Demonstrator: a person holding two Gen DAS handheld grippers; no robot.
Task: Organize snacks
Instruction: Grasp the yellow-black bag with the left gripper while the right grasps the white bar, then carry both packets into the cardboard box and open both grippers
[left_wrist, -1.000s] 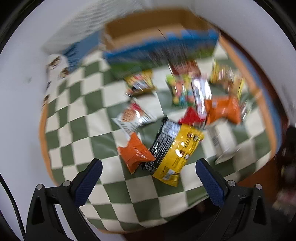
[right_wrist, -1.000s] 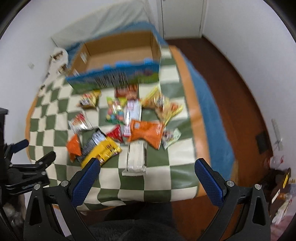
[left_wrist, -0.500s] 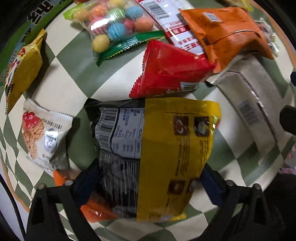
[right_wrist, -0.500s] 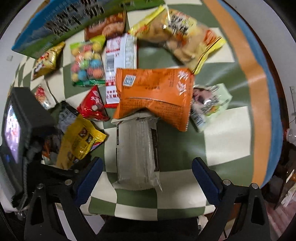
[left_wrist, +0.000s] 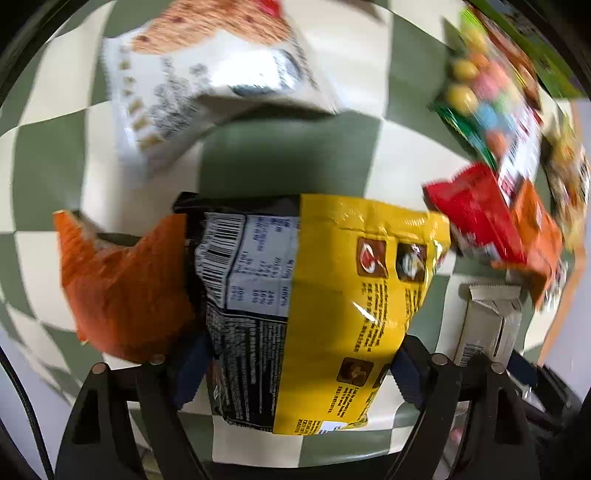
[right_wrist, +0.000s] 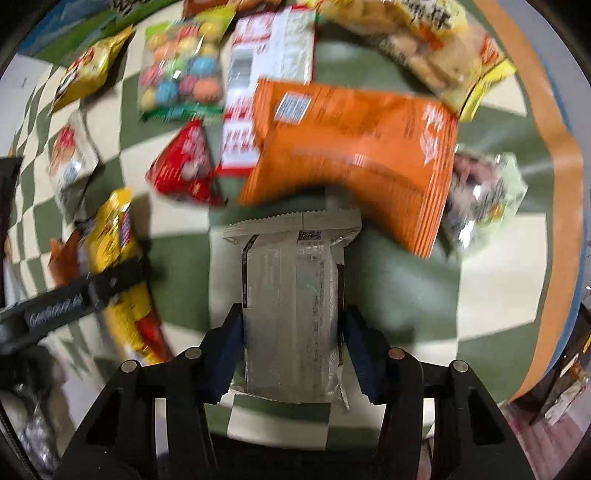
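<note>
A yellow and black snack bag (left_wrist: 332, 295) lies on the green and cream checked cloth (left_wrist: 280, 155). My left gripper (left_wrist: 297, 373) points down over it. Its jaws are closing and both pads touch the bag's sides. A small orange packet (left_wrist: 125, 288) leans on the bag's left edge. In the right wrist view a grey foil packet (right_wrist: 291, 295) lies lengthwise between the pads of my right gripper (right_wrist: 293, 350). Those jaws are closing too, and the pads meet the packet's long sides. One black finger of the left gripper (right_wrist: 110, 284) crosses the yellow bag (right_wrist: 114, 236) there.
A large orange bag (right_wrist: 354, 155) overlaps the grey packet's far end. Around it lie a red packet (right_wrist: 188, 166), a bag of coloured balls (right_wrist: 181, 74), a red and white packet (right_wrist: 273, 66) and a clear bag (right_wrist: 484, 195). The table's orange edge (right_wrist: 565, 184) runs down the right.
Both grippers have dropped from high above the table to the snacks. The left jaws narrowed around the yellow bag; the right jaws came in from wide open to the grey packet.
</note>
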